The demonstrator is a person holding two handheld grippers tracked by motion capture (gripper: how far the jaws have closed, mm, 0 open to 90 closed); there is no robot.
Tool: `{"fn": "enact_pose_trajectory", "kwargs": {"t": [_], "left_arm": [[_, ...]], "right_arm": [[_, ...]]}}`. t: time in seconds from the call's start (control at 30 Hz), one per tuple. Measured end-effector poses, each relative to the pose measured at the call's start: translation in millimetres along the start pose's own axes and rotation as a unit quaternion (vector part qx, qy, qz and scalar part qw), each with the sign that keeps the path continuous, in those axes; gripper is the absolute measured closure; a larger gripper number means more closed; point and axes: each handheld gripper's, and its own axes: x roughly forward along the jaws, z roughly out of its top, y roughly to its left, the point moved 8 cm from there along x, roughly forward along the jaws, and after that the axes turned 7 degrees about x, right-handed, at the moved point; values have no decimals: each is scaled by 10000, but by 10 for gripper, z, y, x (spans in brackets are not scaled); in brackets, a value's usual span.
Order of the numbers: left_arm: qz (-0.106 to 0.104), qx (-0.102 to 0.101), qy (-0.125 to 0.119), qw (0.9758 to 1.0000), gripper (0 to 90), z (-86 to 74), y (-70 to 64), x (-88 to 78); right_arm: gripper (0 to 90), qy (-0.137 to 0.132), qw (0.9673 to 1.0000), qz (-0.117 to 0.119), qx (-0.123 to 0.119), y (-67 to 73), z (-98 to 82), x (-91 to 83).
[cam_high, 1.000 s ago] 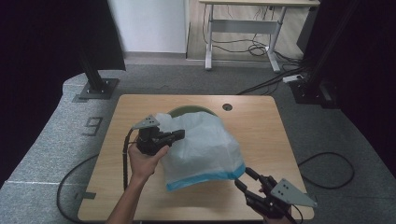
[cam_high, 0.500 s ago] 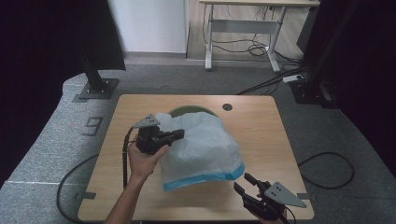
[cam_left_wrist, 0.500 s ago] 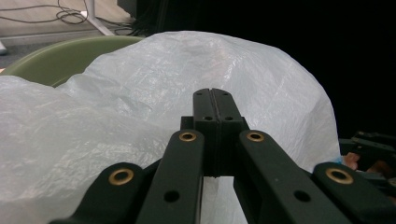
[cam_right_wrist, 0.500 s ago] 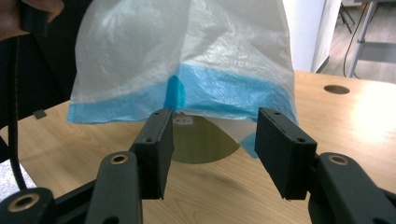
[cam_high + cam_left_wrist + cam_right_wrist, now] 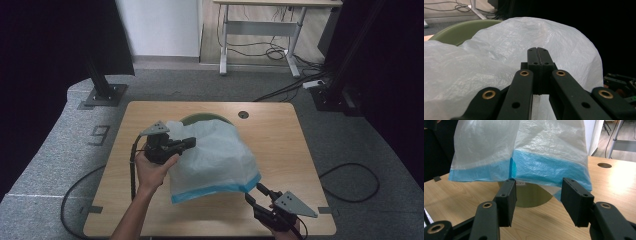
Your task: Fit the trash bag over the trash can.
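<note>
**Thin bag over bin: grip at hem**

Wooden table (image 5: 290,150): white bag (image 5: 215,155) draped over green bin (image 5: 200,118). Left gripper (image 5: 187,143) clamped, apparently pinching film. Right gripper (image 5: 537,195) half open, the blue hem (image 5: 549,167) just ahead. Light, limp, slippery, tearable; grasp hem.

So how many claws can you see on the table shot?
2. The left claw is at the bag's left side, shut on the plastic. The right claw is at the table's near right edge, open, just below the bag's blue hem.
</note>
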Motion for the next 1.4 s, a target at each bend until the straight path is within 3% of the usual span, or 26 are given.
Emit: {"fn": "enact_pose_trajectory", "kwargs": {"t": [0.3,0.5,0.77,1.4], "left_arm": [[10,-78,16,10000,896,0,43,0],[1,-98,35,9999,896,3,46,7],[-14,-64,58,10000,895,26,31,15],[-53,-70,69,9999,894,21,17,22]], "right_arm": [[462,111,9998,95,150,49,-129,67],[462,98,9999,55,115,66,-134,86],[460,-51,10000,-50,41,69,-28,107],[425,-382,9987,121,-304,180,365,90]]}}
